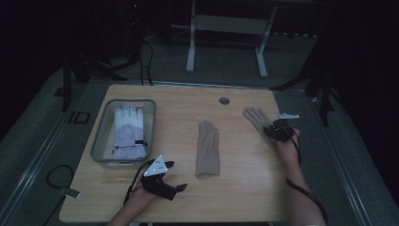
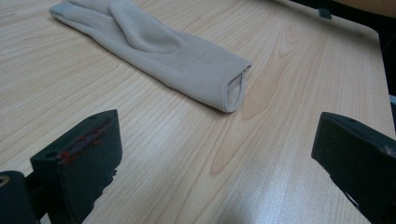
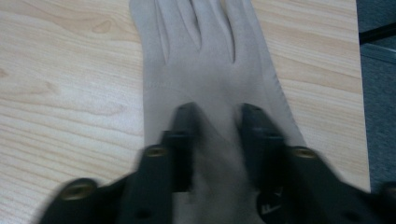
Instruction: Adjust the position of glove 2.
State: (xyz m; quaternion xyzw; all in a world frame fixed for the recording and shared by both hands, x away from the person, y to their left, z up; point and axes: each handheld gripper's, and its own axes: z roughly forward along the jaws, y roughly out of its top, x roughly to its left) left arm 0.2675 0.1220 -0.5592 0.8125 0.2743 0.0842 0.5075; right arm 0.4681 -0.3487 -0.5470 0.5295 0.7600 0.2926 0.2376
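In the high view, a clear plastic bin (image 1: 102, 136) sits near the left edge of the wooden bench (image 1: 244, 188); one white-and-lilac padded glove (image 1: 129, 133) lies flat in it, fingers pointing away from the person. A beige glove (image 1: 208, 149) lies in the middle of the bench, fingers pointing away, cuff toward the person. A second beige glove (image 1: 256, 118) lies near the right edge, fingers spread and angled up-left; the right hand-held gripper (image 1: 275, 130) rests on its cuff end. The left hand-held gripper (image 1: 172, 176) hovers at the near edge between the bin and the middle glove, its jaws spread apart with nothing between them.

In the left gripper view, the black jaws stand wide over bare wood. The middle glove lies well ahead, thumb folded over the palm, its open cuff facing the camera; the fabric is smooth, matte and pale tan.

In the right gripper view, the two jaws press down on the second beige glove just below its fingers, drawn in narrow, with a ridge of cloth gathered between them. The glove is flat, with a faint seam across the palm.
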